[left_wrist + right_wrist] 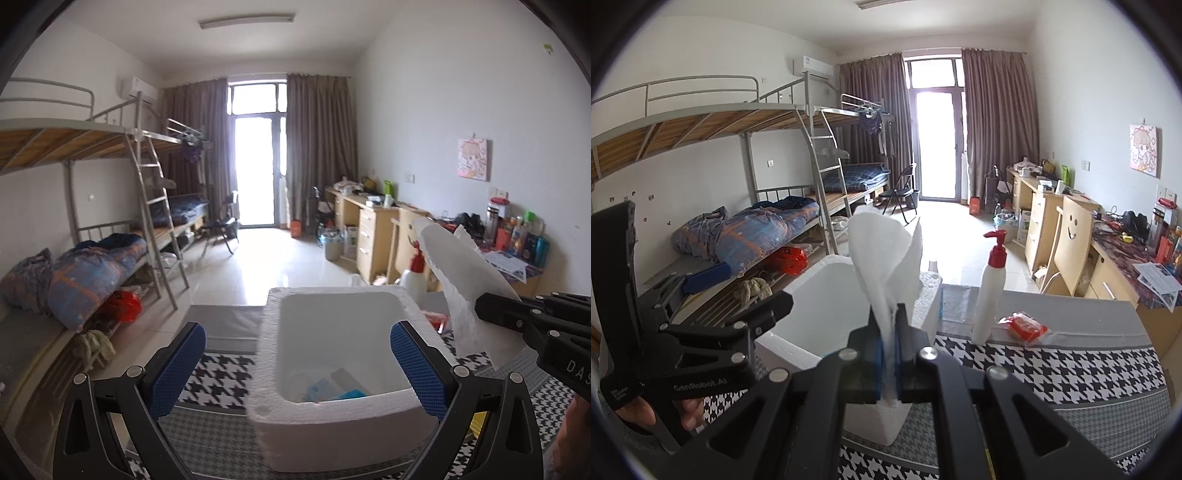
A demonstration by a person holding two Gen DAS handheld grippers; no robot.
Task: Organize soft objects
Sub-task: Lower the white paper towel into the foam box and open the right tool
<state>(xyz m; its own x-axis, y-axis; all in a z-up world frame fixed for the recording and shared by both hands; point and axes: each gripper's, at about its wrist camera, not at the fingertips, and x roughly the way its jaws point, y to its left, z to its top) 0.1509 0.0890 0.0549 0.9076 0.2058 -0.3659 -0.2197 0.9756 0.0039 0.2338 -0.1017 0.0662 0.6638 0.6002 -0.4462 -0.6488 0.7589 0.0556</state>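
The right gripper (891,354) has its jaws pinched almost fully together on the lower end of a white paper towel (882,254), so the sheet stands up loose above the pads and hangs free of everything else. It is held just over the near right corner of the white foam box (332,424), probably so it can be dropped straight in. The left gripper (295,369) stands with its jaws as wide as they go and nothing between its blue pads (177,365); it points at the box from the near side, the right pad just in front of the box's near wall, likely clear of the sheet so that the other hand alone carries it.

The box sits on the checked cloth (1052,369) near the table's front edge, its inside mostly bare, with a few flat packets (328,391) along the near wall. That leaves plenty of room for the towel. To the right, near the cloth's far edge, stand a pump bottle (990,295) and a red packet (1027,326), both well apart from the box, so the way down is open
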